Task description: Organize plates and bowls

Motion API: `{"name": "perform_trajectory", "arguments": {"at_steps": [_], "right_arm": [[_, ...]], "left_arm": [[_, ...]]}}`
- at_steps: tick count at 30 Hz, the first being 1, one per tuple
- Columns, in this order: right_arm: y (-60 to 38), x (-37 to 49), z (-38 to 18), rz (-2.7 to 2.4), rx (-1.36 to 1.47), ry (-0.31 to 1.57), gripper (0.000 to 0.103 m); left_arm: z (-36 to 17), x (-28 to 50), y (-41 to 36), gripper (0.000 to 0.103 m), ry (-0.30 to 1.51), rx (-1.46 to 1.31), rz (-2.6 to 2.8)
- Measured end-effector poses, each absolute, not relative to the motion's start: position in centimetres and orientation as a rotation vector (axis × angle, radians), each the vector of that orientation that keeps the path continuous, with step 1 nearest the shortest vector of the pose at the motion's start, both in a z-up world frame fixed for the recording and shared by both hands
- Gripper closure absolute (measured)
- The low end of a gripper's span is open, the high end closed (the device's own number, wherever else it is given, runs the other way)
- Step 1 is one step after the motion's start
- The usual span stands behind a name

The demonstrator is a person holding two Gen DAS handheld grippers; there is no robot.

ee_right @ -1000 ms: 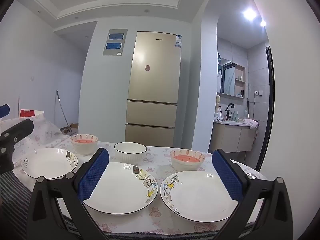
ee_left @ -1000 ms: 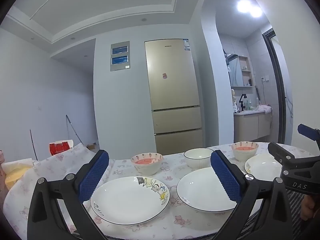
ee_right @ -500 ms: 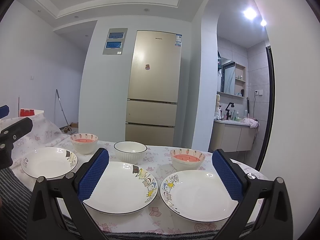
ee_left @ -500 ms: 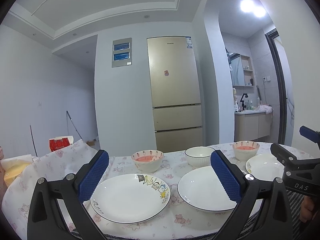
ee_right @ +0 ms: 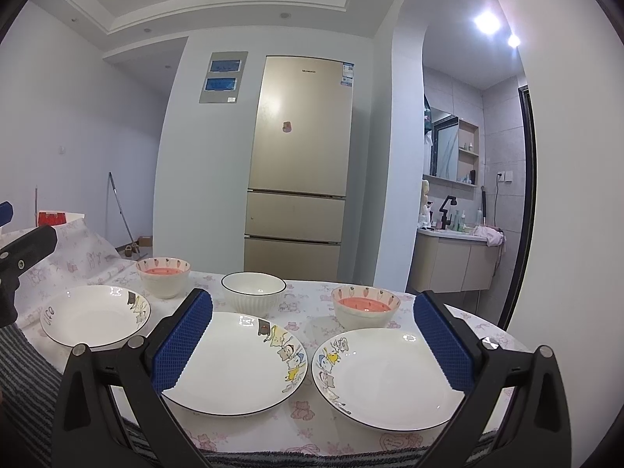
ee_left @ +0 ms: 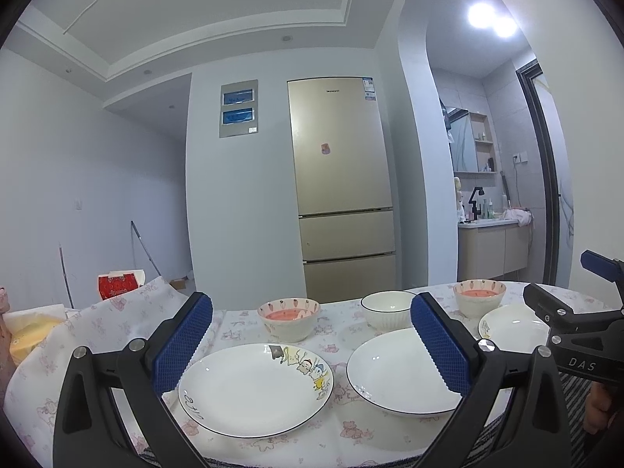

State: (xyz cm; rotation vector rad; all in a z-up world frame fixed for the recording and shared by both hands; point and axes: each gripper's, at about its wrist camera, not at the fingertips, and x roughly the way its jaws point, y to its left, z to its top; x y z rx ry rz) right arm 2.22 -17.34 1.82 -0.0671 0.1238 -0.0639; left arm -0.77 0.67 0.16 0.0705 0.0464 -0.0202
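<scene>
A round table [ee_right: 491,335] under a flowery cloth is sitting in front of a tall gold fridge [ee_right: 300,163], and everything on it is lying out singly; nothing is stacked. Three white plates are spreading along the near edge. The left plate [ee_right: 93,314] is lying off toward the cloth's folded side, the middle plate [ee_right: 234,366] is lying straight ahead, and the right plate [ee_right: 386,378] is lying just beside it, their rims close but seemingly not touching. Behind them three bowls are standing in a loose row: a pink-lined bowl [ee_right: 163,277] at the left, a plain ribbed white bowl [ee_right: 253,290] in the middle, and a second pink-lined bowl [ee_right: 364,310] at the right, just behind the right plate.

The left gripper [ee_left: 312,345] is hovering at the near edge with its blue pads spread wide, grasping nothing, looking over the left plate [ee_left: 255,388]. The right gripper [ee_right: 312,343] is hovering likewise, fingers released and wide apart, with the middle and right plates showing between them.

To my eye the sorting is not begun: every plate and bowl is standing on its own spot. All the gathering, presumably plates onto plates and bowls into bowls, is left to do.
</scene>
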Motion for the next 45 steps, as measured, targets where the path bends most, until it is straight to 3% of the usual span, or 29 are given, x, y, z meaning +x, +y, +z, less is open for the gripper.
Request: {"name": "perform_trajectory", "arguments": {"at_steps": [45], "right_arm": [[-16.8,0.0,3.0,-0.090,-0.091,0.030,0.000]], "left_arm": [[0.7,-1.7,0.7,0.000,0.030,0.062,-0.005]]}}
